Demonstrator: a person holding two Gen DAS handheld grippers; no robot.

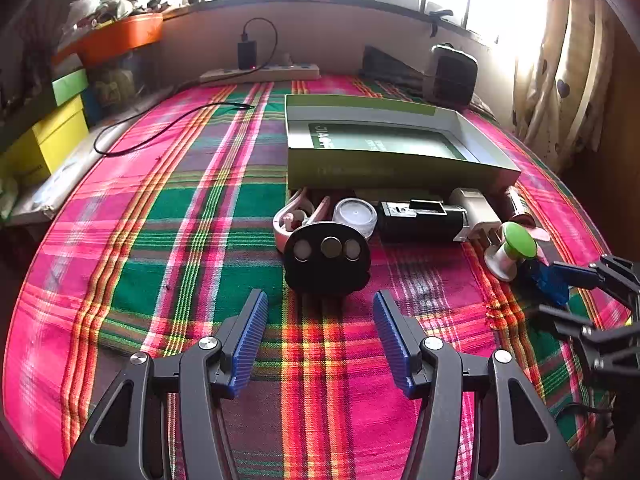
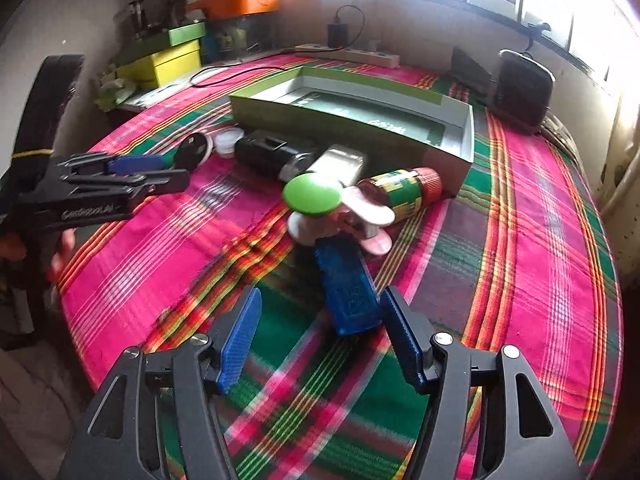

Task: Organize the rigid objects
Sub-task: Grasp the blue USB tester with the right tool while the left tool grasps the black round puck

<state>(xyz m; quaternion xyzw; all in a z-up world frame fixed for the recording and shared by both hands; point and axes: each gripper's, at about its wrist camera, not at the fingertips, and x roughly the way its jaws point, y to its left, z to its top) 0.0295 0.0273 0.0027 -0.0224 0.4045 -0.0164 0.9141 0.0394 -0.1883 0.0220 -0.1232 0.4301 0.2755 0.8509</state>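
Blue block (image 2: 350,292) lies on the plaid cloth (image 2: 160,240), long axis running away from the right camera, far end just beside the green-capped spool (image 2: 313,194). Near end sits next to the right finger of the right gripper (image 2: 320,332); whether they touch, cannot tell. Jaws spread wide, nothing held.

Judgement: step in hand is the pick of the block, for the green tray (image 2: 456,152) behind the row of objects. Block is off-centre in the jaws. Shift the gripper right to centre it, go lower, close across the narrow width. Keep the fingertips short of the spool and the pink piece (image 2: 370,210), or they get nudged.

Left gripper (image 1: 320,332) also spread, empty, facing the black disc (image 1: 327,258), apart from it.
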